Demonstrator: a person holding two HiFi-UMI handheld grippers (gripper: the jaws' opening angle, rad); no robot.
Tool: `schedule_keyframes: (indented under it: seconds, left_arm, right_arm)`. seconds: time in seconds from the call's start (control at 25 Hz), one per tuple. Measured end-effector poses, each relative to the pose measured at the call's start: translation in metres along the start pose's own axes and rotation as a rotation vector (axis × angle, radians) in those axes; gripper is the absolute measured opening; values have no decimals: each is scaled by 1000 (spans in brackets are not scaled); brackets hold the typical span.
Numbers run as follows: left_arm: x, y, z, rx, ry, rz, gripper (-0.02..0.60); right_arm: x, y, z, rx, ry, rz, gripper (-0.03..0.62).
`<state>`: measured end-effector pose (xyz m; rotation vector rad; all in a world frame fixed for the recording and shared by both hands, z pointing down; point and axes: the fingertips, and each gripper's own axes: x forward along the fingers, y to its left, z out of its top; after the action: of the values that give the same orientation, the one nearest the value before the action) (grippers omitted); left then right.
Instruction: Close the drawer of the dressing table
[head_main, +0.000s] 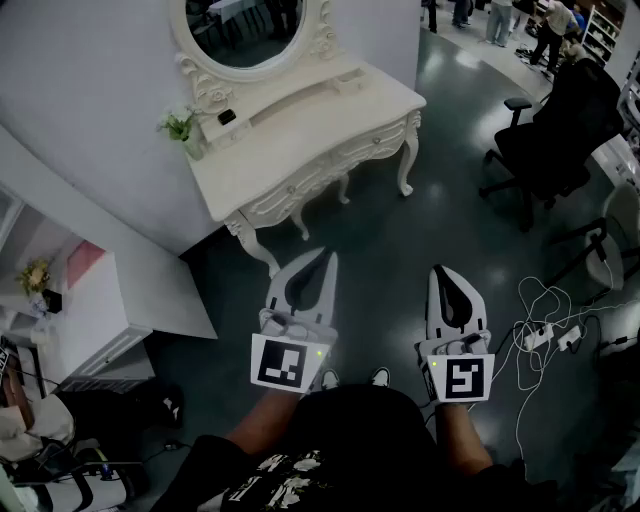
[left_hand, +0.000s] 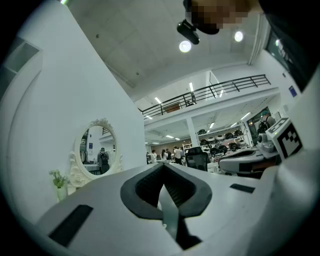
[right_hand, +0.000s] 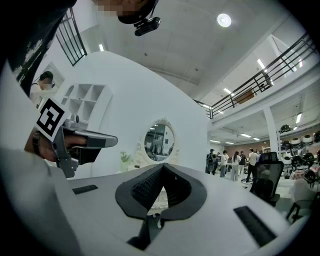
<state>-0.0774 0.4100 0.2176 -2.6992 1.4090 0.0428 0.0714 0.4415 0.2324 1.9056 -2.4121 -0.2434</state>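
Observation:
The white ornate dressing table (head_main: 300, 135) stands against the wall ahead of me, under its oval mirror (head_main: 250, 25). Its drawer front (head_main: 335, 163) with small knobs looks flush with the table's front. Both grippers hover level over the dark floor, well short of the table and touching nothing. My left gripper (head_main: 328, 258) is shut and empty, its jaws meeting at the tip (left_hand: 163, 165). My right gripper (head_main: 438, 270) is also shut and empty (right_hand: 163, 166). The mirror (right_hand: 160, 141) shows beyond the right jaws.
A small plant in a vase (head_main: 182, 127) stands on the table's left end. A black office chair (head_main: 555, 120) is at the right. White cables and a power strip (head_main: 545, 335) lie on the floor at the right. A white cabinet (head_main: 90, 300) stands at the left. People stand far back.

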Motion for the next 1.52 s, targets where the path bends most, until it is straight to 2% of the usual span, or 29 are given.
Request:
schedule_keyframes:
  seconds: [0.16, 0.36, 0.64, 0.8, 0.96, 1.52]
  left_arm:
    - [8, -4, 0, 4, -8, -4, 2]
    - [10, -9, -2, 9, 1, 11, 2]
    - [3, -26, -6, 22, 16, 62, 2]
    - [-3, -35, -15, 26, 42, 93, 2]
    - [-3, -43, -18, 28, 50, 96, 2]
    - [27, -22, -20, 30, 23, 89, 2]
  right_arm:
    - [1, -9, -6, 4, 21, -16, -3]
    - [-4, -14, -7, 48, -41, 23, -2]
    - [-15, -31, -24, 53, 3, 23, -2]
    - [-21, -34, -34, 76, -8, 74, -2]
    - [-25, -38, -41, 79, 8, 87, -2]
    - [12, -46, -37, 39, 6, 70, -2]
